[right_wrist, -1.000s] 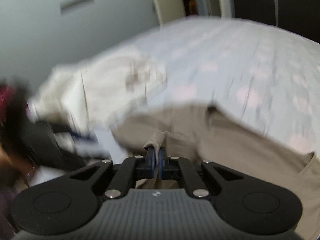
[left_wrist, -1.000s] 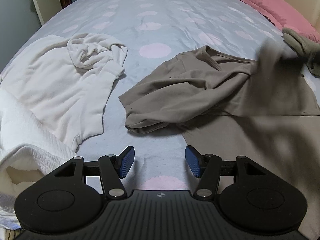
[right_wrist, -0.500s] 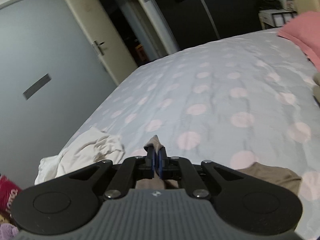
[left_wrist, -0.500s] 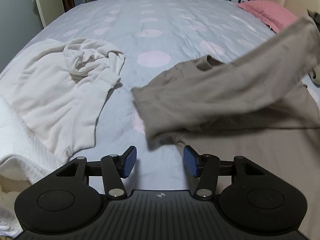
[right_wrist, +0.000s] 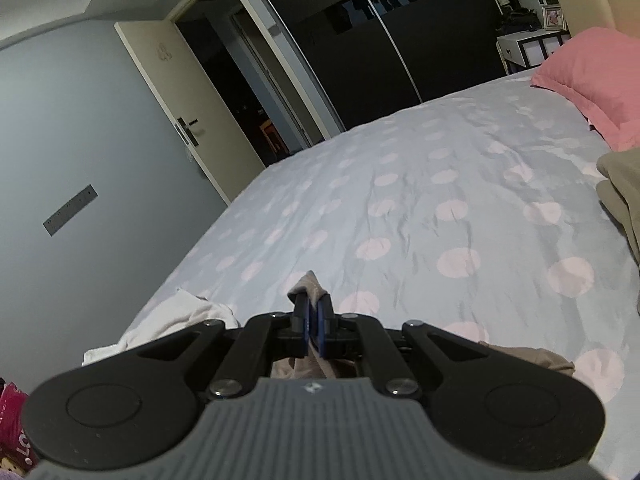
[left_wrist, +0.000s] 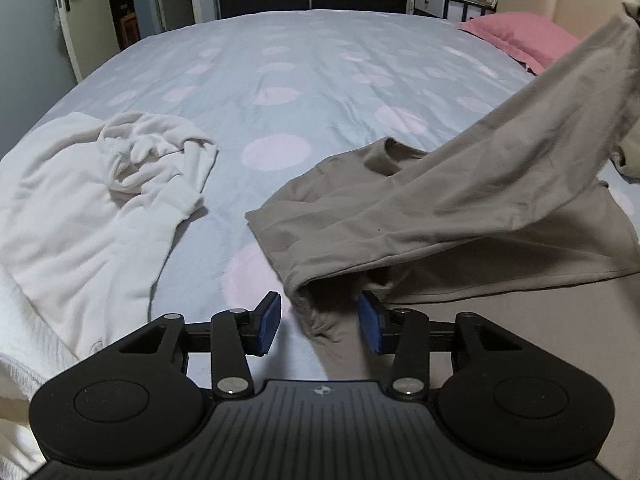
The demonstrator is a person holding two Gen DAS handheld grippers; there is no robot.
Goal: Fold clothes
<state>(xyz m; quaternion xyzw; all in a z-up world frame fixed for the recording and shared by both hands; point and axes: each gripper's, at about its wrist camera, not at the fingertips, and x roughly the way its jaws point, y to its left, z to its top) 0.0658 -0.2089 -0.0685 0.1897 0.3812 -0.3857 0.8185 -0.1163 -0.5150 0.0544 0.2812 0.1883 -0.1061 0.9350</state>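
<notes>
We are working over a bed that is filling most of both views, its pale blue cover dotted with pink. A pink pillow is lying at the upper right of the left wrist view.

The brown top is taking up the right half of that view. Its body is lying on the bed toward the lower right, while one sleeve is rising in a long diagonal to the upper right corner, lifted off the cover. The neckline is showing near the centre. A white top is lying rumpled on the left side, spread but not folded, with more white cloth at the lower left edge. Another olive-brown piece is sitting at the right edge of the right wrist view; we cannot tell what it is.

Our right gripper is pinching a tip of the brown top, fingers nearly closed with a tuft poking out above them. Our left gripper is standing wide apart at the bottom centre, holding nothing, with the sleeve's cuff opening lying just ahead between its fingers.

We judge the folding barely begun: we are drawing a sleeve up, probably to straighten or lay it across the body. No fold is showing on either top, so both are still waiting.
</notes>
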